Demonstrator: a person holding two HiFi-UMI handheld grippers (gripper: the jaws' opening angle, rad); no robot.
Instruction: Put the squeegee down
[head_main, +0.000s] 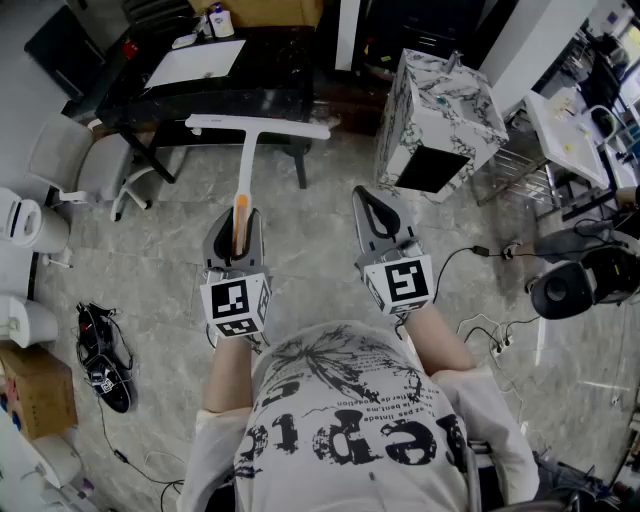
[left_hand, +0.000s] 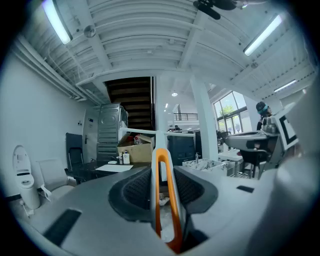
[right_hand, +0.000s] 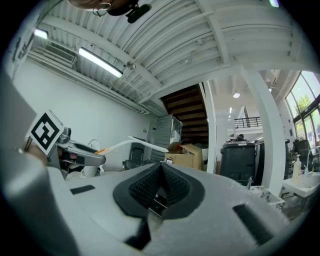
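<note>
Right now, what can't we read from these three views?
- Squeegee handle end: in the head view it is buried in the left gripper; the left gripper view shows only the orange loop between the pads.
- Its rubber edge: too small in every view.
- Bottles on the black table: head view, too small, labels unreadable.
</note>
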